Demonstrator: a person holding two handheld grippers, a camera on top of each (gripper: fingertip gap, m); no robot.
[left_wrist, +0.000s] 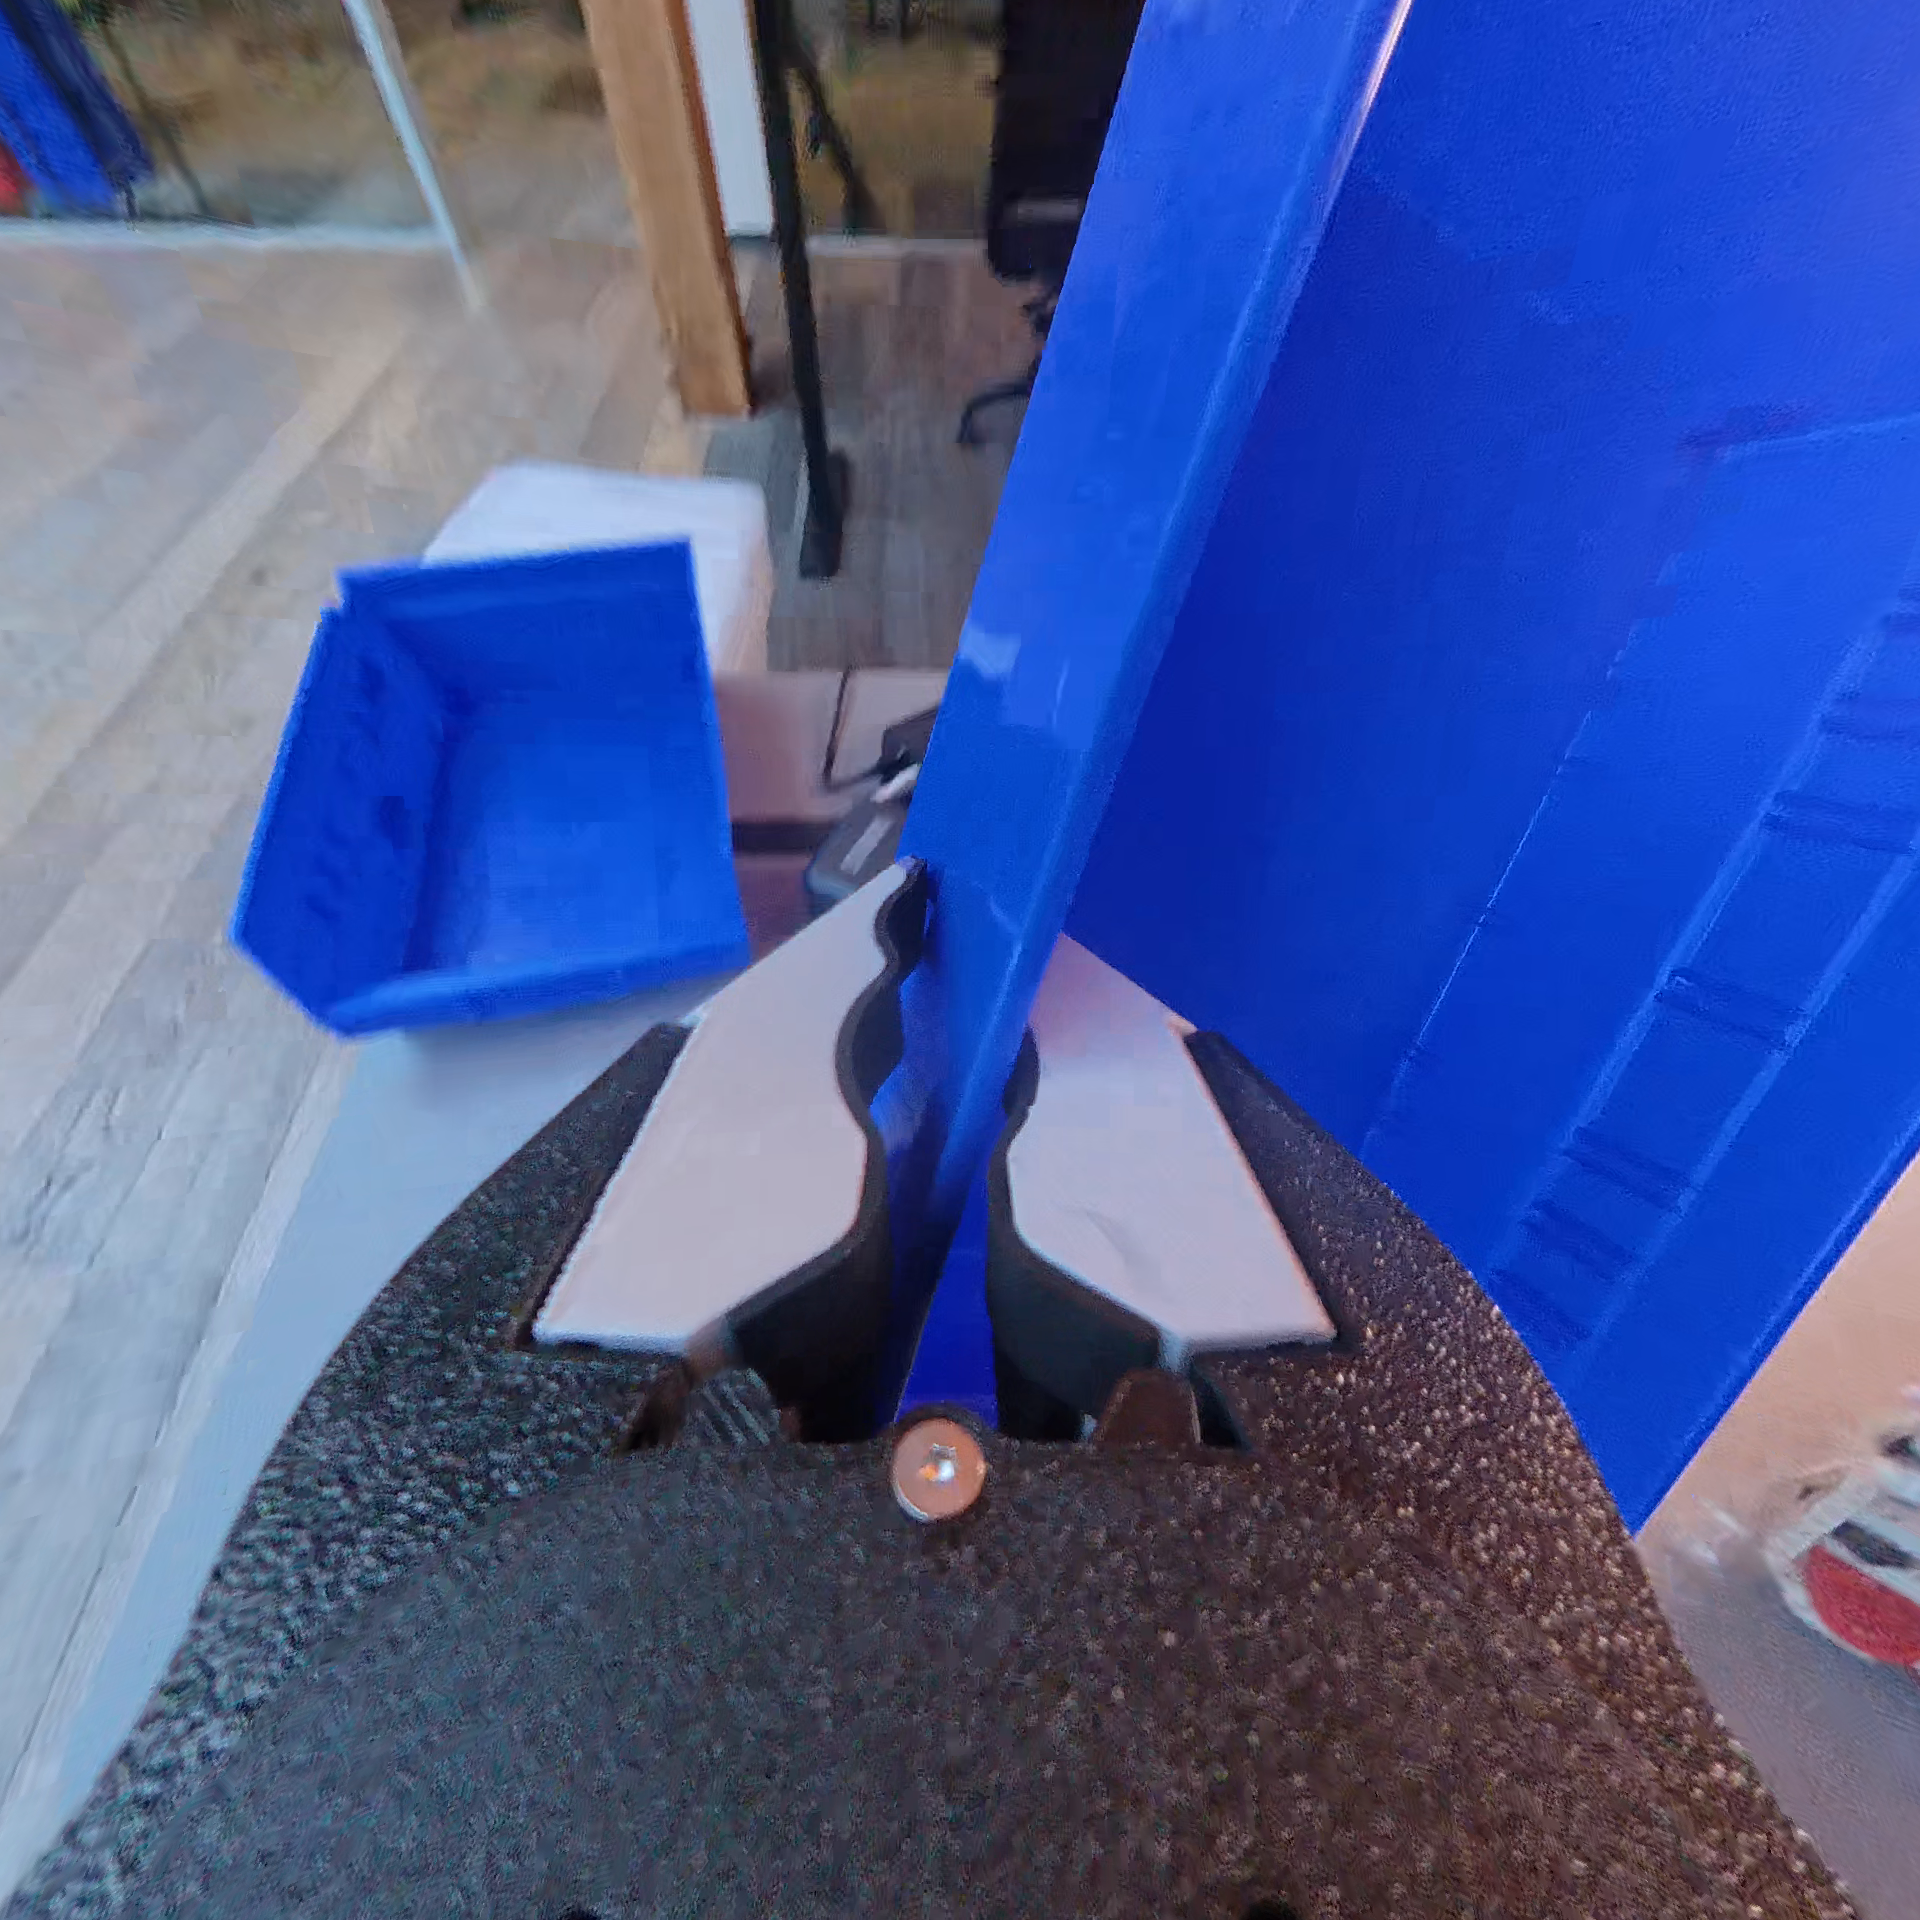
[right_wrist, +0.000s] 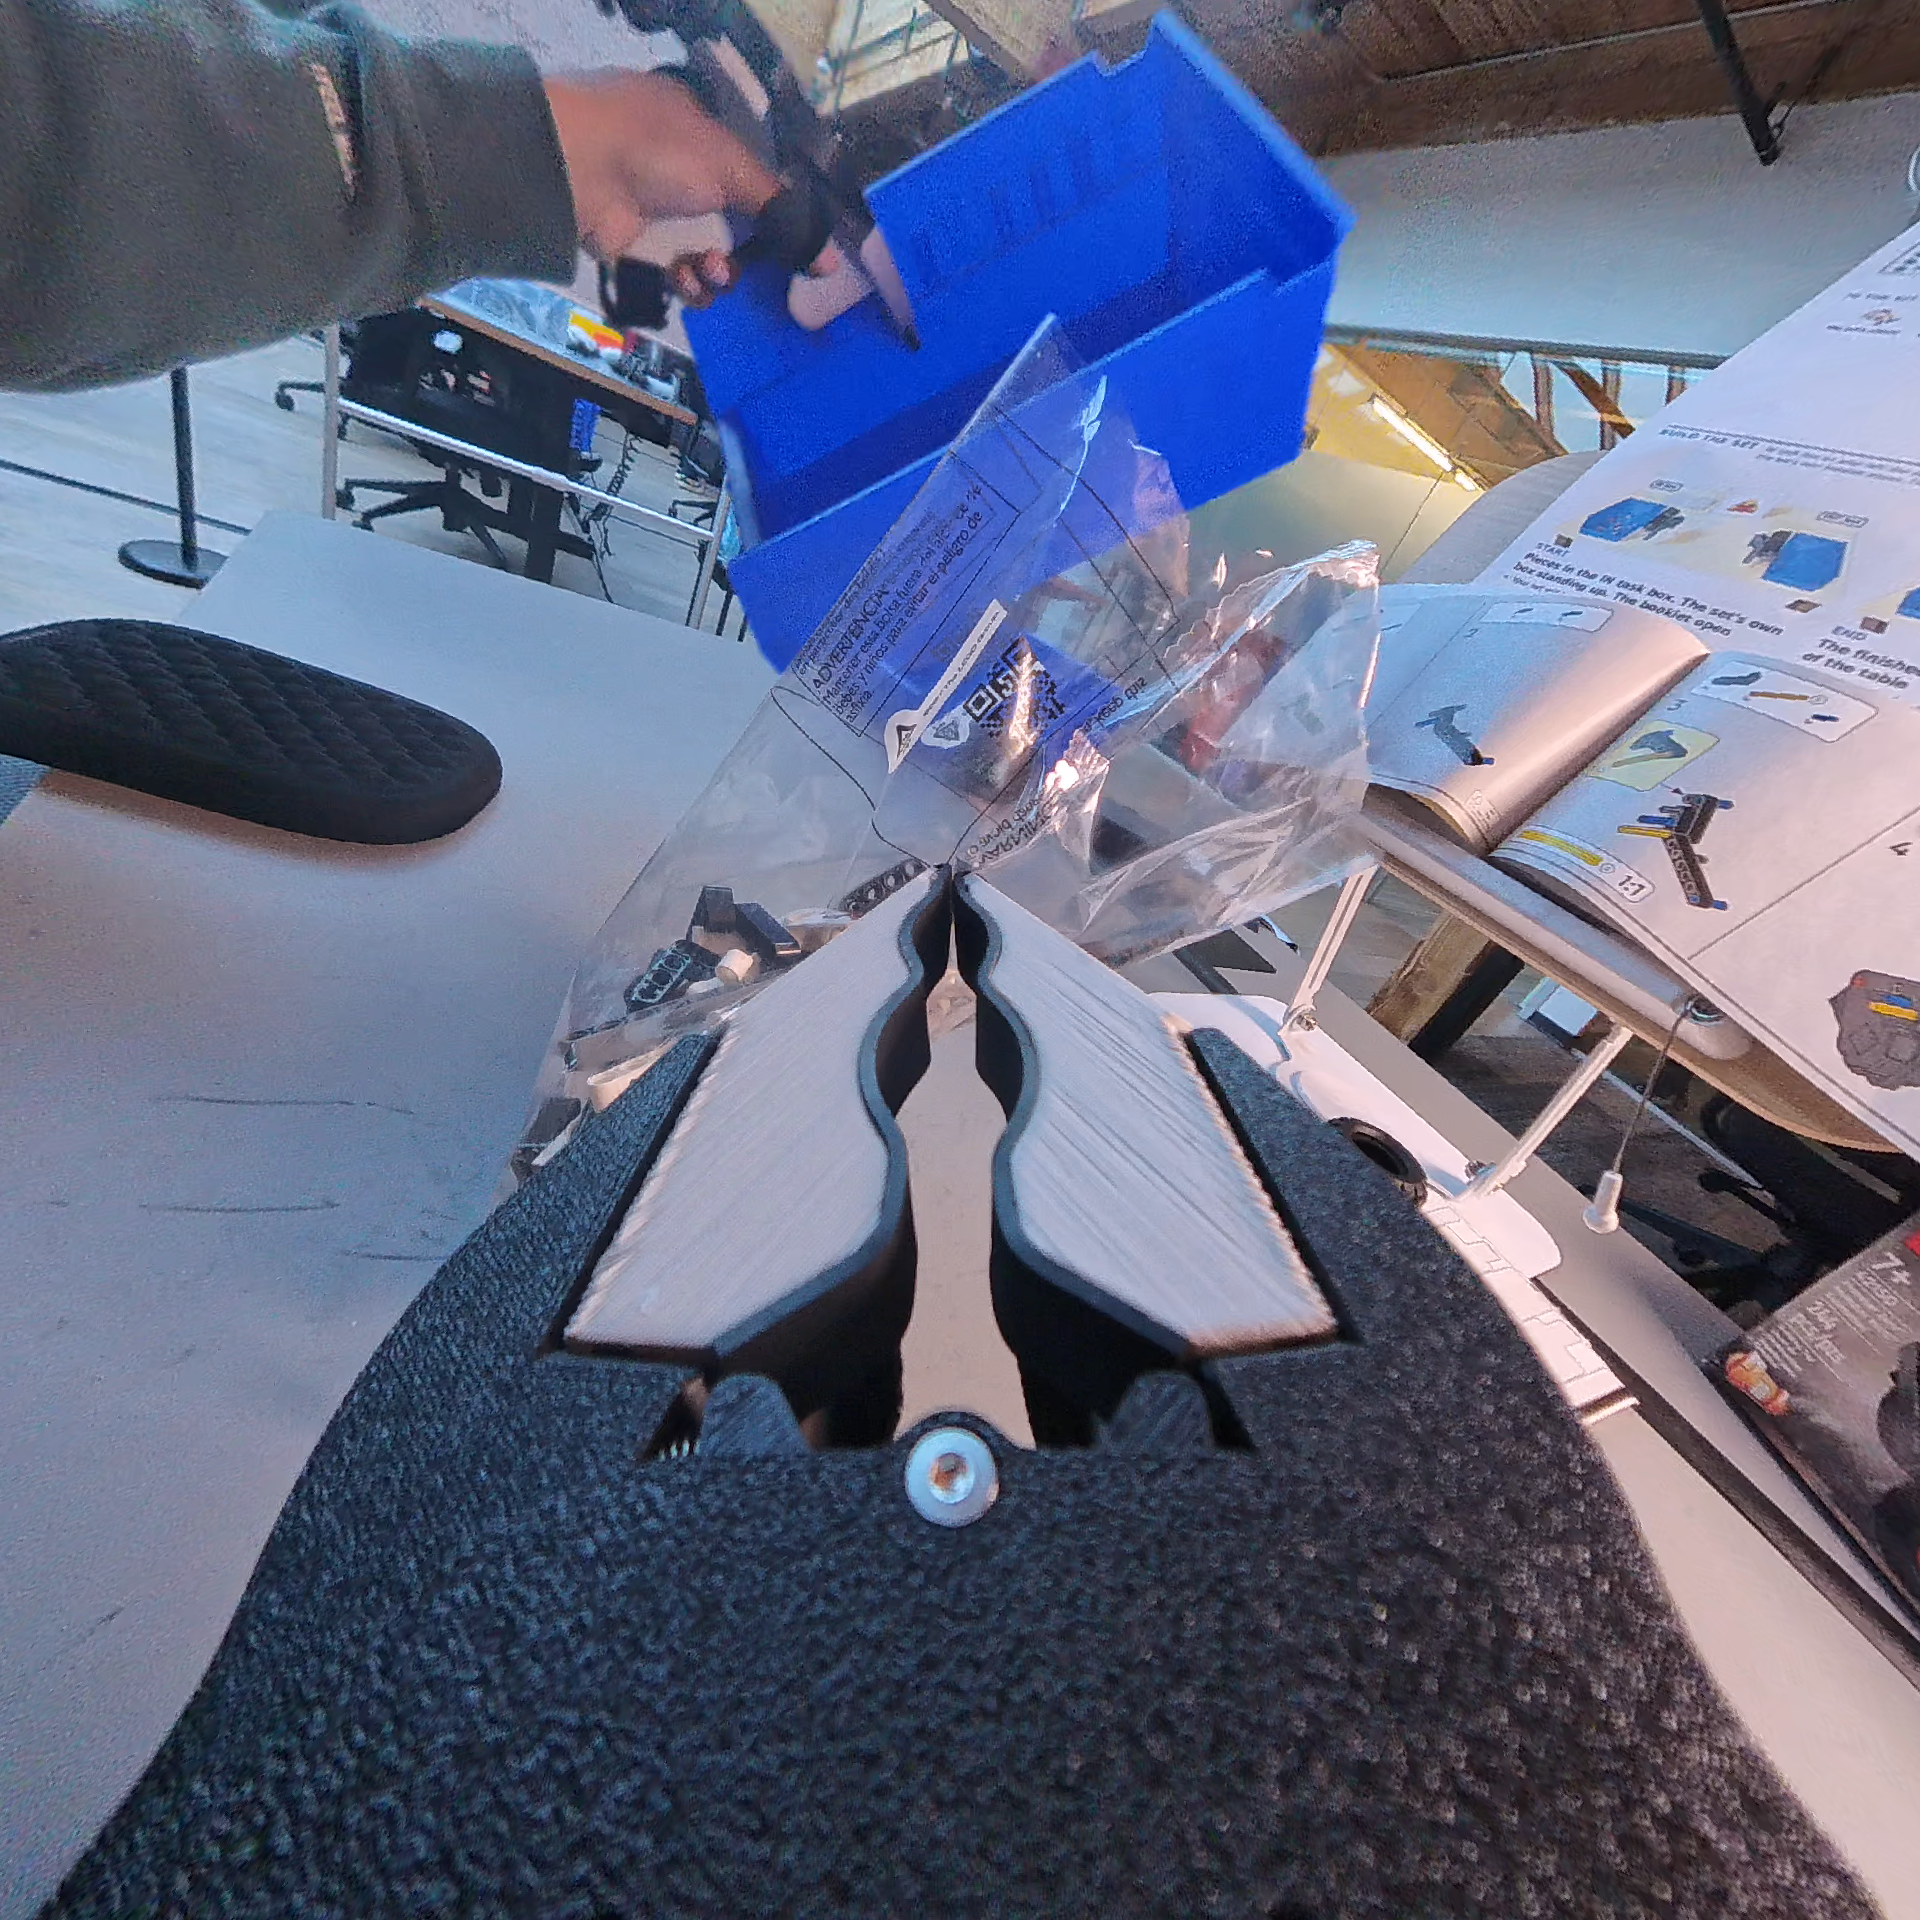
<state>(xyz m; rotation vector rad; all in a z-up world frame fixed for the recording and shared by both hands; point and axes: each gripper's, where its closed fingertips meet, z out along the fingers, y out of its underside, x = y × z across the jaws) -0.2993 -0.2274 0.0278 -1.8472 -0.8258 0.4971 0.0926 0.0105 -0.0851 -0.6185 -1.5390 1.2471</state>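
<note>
My left gripper (left_wrist: 961, 935) is shut on the wall of a blue plastic bin (left_wrist: 1455, 623) and holds it tilted in the air. The same bin (right_wrist: 1091, 291) shows raised at the top of the right wrist view, with a person's hand (right_wrist: 665, 166) and the left gripper on its near wall. My right gripper (right_wrist: 951, 883) is shut on a clear plastic bag (right_wrist: 1039, 707) holding small dark and red building pieces, lifted above the grey table (right_wrist: 260, 1039) below the bin.
A second blue bin (left_wrist: 520, 790) stands open on the table's far edge. An open instruction booklet (right_wrist: 1662, 748) rests on a stand at right, a printed sheet (right_wrist: 1766, 499) behind it. A black padded rest (right_wrist: 229, 727) lies at left. A dark product box (right_wrist: 1849, 1382) lies at lower right. The grippers' ends are close to 45 cm from one another.
</note>
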